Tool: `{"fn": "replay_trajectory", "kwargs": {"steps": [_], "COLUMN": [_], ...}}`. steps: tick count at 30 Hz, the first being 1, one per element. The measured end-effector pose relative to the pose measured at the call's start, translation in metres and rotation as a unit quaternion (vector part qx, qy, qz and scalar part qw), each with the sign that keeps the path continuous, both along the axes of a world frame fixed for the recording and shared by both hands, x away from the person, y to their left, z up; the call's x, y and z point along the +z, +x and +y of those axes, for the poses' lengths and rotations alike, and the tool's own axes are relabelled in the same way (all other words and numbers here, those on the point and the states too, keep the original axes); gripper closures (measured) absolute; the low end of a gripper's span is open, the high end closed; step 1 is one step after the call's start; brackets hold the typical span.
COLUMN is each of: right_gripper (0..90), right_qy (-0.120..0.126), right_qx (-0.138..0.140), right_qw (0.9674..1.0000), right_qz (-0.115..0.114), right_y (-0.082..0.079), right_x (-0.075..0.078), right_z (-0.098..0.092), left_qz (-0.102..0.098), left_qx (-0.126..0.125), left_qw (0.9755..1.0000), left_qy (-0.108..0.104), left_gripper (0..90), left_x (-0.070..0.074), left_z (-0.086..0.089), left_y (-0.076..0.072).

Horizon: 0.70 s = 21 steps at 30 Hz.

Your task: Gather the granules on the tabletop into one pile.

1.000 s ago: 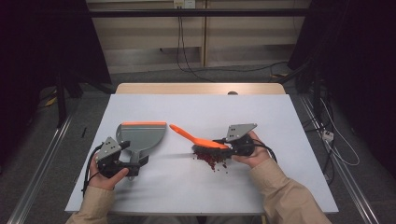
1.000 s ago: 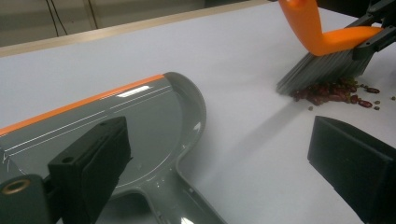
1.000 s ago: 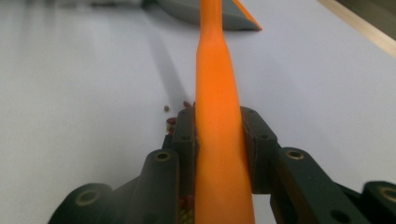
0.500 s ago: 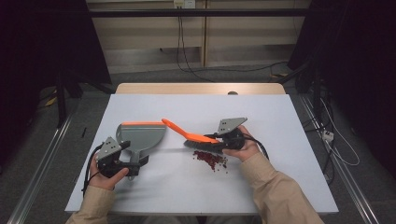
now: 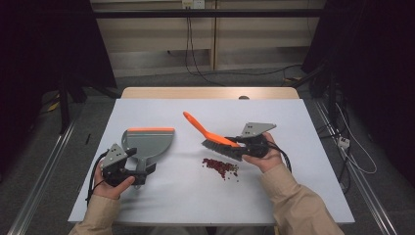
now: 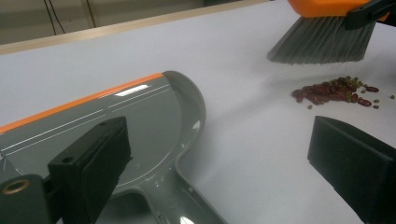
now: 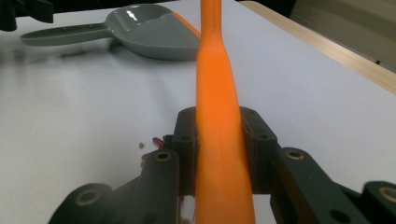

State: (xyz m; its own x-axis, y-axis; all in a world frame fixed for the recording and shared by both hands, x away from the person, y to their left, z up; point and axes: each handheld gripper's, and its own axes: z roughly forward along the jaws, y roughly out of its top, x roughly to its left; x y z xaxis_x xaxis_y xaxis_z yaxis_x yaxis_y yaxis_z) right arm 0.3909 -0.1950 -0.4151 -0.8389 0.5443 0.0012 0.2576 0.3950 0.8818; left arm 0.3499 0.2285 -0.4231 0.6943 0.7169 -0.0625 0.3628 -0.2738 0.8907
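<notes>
The little heap of red beans [image 5: 221, 168] lies on the white table [image 5: 303, 196], just near of the brush [image 5: 215, 139] and to the right of the dustpan [image 5: 148, 144]. The brush hangs over the heap's far edge with its bristles apparently off the surface, though from here I can't be sure of the gap. Its orange handle slants away to the far left. The right gripper [image 5: 243, 148] has its fingers pinching that handle close to the brush head. The dustpan lies flat with its orange lip on the far side and its handle pointing near. The left gripper [image 5: 138, 175] sits at that handle; its fingers [image 6: 91, 161] look spread on either side of it, not squeezing. So the beans lie left of the right hand, and the pan's mouth faces away rather than toward them.
</notes>
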Motion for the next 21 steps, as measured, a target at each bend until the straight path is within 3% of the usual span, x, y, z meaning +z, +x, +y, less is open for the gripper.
{"fn": "replay_trajectory", "kwargs": {"steps": [3, 4, 6, 7, 9, 13, 18, 21], "right_gripper": [70.9, 70.9, 70.9, 71.0, 71.0, 70.9, 71.0, 70.9], "right_qy": [0.007, 0.006, 0.013, 0.021, 0.014, 0.022, 0.019, 0.011], "right_qx": [-0.043, -0.072, -0.100, -0.120, -0.158, -0.213, -0.263, -0.282], "right_qw": [0.9990, 0.9973, 0.9947, 0.9923, 0.9872, 0.9758, 0.9637, 0.9585], "right_qz": [0.009, 0.012, 0.016, 0.023, 0.021, 0.043, 0.043, 0.038], "right_y": [-0.010, -0.015, -0.021, -0.023, -0.031, -0.046, -0.065, -0.073], "right_x": [-0.002, -0.003, -0.005, -0.006, -0.009, -0.013, -0.017, -0.015], "right_z": [-0.009, -0.013, -0.019, -0.022, -0.029, -0.034, -0.029, -0.023], "left_qz": [-0.001, -0.002, -0.002, -0.003, -0.004, -0.005, -0.005, -0.007], "left_qx": [0.000, 0.001, 0.002, 0.001, 0.000, 0.001, 0.000, -0.003], "left_qw": [1.0000, 1.0000, 1.0000, 1.0000, 1.0000, 1.0000, 1.0000, 1.0000], "left_qy": [-0.001, 0.000, -0.001, 0.001, 0.000, 0.000, -0.001, -0.002], "left_gripper": [5.6, 5.6, 5.6, 5.6, 5.6, 5.6, 5.6, 5.6], "left_x": [0.000, 0.000, 0.001, 0.001, 0.002, 0.002, 0.002, 0.003], "left_z": [0.000, 0.000, 0.000, 0.000, 0.000, -0.001, -0.002, -0.003], "left_y": [0.000, 0.000, 0.000, 0.000, -0.001, -0.001, -0.001, -0.002]}}
